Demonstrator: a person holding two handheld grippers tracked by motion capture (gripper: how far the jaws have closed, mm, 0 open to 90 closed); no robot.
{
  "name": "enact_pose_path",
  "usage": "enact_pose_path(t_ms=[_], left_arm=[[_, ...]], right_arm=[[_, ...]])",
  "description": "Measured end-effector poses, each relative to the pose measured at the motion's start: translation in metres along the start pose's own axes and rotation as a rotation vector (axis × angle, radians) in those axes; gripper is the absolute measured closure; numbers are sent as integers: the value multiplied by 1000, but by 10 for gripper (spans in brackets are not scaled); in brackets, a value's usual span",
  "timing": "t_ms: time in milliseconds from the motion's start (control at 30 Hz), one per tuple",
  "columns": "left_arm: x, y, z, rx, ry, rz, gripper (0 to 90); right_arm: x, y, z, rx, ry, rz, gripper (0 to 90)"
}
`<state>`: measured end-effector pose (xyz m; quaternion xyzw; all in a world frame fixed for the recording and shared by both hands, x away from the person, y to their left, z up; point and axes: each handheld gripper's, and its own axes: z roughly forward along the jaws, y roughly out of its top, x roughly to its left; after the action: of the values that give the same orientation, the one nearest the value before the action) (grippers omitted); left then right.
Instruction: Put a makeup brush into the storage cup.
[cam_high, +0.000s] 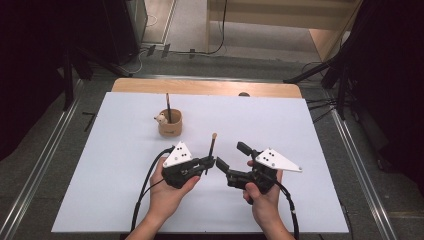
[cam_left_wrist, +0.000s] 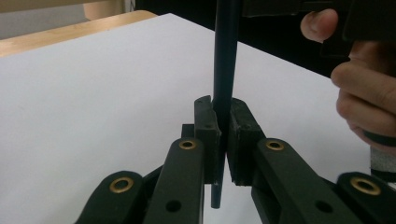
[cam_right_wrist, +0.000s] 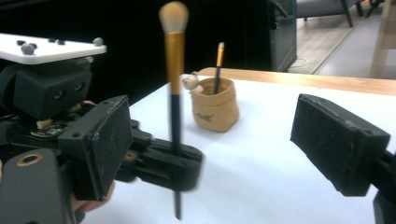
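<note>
Standing upright in the clenched left hand-held gripper (cam_right_wrist: 175, 161), a dark-handled, gold-ferruled brush (cam_right_wrist: 173, 70), seemingly pale-bristled.

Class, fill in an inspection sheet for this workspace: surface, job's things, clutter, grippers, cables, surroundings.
Surface: white sheet over a wooden table.
Job's things: black-handled makeup brush with gold ferrule, upright; tan bag-shaped holder with one brush inside, bear figure on its rim.
Clutter: nothing seen.
Grippers: left gripper shut on the makeup brush; right gripper open, beside it.
Cables: black cables trail from both grippers.
Surroundings: dark stands, floor rails.
</note>
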<state>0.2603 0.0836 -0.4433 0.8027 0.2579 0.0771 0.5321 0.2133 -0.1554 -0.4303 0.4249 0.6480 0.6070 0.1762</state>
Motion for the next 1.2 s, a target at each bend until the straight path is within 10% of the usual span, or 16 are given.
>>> enact_pose_path(t_ms=[367,1200], left_arm=[[11,1,-10,-35,44,-8,846],[33,3,-23,-96,117,-19,846]], right_arm=[[-19,-10,-21,-1,-75,-79,136],[-68,-33,-71,14,-209,-78,137]])
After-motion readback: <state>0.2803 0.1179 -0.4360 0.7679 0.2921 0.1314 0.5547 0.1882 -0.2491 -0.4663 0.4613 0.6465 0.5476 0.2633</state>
